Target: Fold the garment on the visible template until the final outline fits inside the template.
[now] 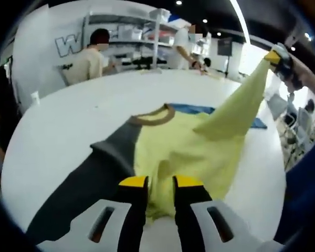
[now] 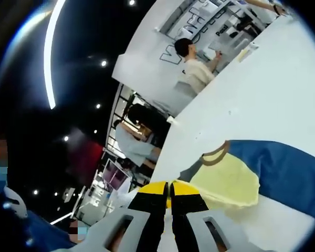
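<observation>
Yellow garment (image 1: 199, 147) lifted, blue template (image 2: 283, 168) half-hidden

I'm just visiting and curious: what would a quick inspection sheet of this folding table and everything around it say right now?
Surface: white table, mostly bare.
Job's things: yellow and grey shirt with brown collar, partly lifted; blue template lying under it.
Clutter: nothing seen on the table near the shirt.
Grippers: left hand-held gripper pinching the yellow cloth low; right hand-held gripper closed on a yellow corner, held high.
Cables: nothing seen.
Surroundings: shelves and people standing behind the table, ceiling lights.
</observation>
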